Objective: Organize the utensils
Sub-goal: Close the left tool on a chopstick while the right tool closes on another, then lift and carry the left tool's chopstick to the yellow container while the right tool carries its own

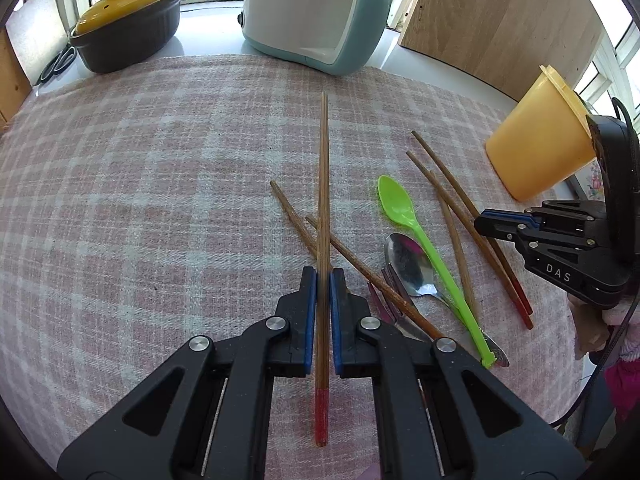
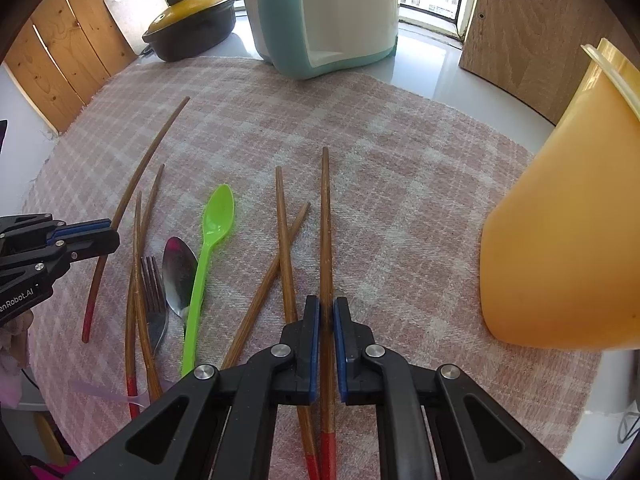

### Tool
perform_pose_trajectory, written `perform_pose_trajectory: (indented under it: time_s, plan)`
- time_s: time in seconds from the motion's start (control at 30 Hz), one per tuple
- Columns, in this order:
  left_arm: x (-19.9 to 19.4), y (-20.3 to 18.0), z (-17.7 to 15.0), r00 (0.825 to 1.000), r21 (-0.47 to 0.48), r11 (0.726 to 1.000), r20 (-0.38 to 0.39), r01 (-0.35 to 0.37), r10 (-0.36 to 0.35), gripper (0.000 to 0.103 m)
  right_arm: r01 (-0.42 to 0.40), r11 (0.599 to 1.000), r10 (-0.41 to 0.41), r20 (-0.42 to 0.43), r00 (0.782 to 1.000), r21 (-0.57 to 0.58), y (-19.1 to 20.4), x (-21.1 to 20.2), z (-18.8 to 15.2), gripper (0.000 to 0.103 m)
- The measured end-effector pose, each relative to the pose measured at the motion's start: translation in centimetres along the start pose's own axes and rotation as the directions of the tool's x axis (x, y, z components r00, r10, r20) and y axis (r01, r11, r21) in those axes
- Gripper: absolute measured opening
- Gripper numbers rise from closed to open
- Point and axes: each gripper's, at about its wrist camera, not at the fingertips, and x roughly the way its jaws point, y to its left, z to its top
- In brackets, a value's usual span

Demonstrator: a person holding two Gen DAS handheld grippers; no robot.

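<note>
My left gripper (image 1: 323, 276) is shut on a red-ended wooden chopstick (image 1: 323, 184) and holds it above the checked cloth; it also shows at the left of the right wrist view (image 2: 114, 234). My right gripper (image 2: 327, 306) is shut on another red-ended chopstick (image 2: 326, 216); it also shows at the right of the left wrist view (image 1: 480, 222). Several more chopsticks (image 2: 282, 240), a green plastic spoon (image 2: 212, 232), a metal spoon (image 2: 180, 268) and a fork (image 2: 154, 292) lie on the cloth. An orange cup (image 2: 560, 220) stands at the right, also in the left wrist view (image 1: 540, 148).
A pink checked cloth (image 1: 160, 200) covers the table. At the back stand a teal-and-white appliance (image 1: 316, 12), a black pot with a yellow lid (image 1: 128, 20) and scissors (image 1: 58, 64). A wooden panel (image 1: 500, 20) stands at the back right.
</note>
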Motion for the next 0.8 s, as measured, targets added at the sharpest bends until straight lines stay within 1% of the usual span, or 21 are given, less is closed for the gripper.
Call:
perform_pose_trajectory:
  time_s: [0.27,0.43,0.63,0.8]
  plan:
    - [-1.6,-0.2,-0.4,0.999,-0.058,0.998,0.039,0.014,-0.011,0.005,-0.022,1.000,0.022,0.050,0.998,0.000,-0.3,-2.0,-0.2,0.004]
    - [-2.9,-0.9,-0.6,0.997,-0.086,0.996,0.079,0.024,-0.017,0.005,-0.043,0.999,0.045,0.084,0.995,-0.019,-0.4,-3.7,-0.6,0.004]
    - [-4.7,-1.6,-0.8,0.991,-0.137,0.990,0.133,0.031,-0.013,0.005,-0.064,0.996,0.072,0.128,0.989,-0.067,0.1,-5.8,-0.8,0.004]
    - [-6.4,-2.8,-0.6,0.983,-0.147,0.988,0.182,0.037,-0.010,0.005,-0.088,0.991,0.105,0.172,0.979,-0.103,0.2,-7.9,-0.7,0.004]
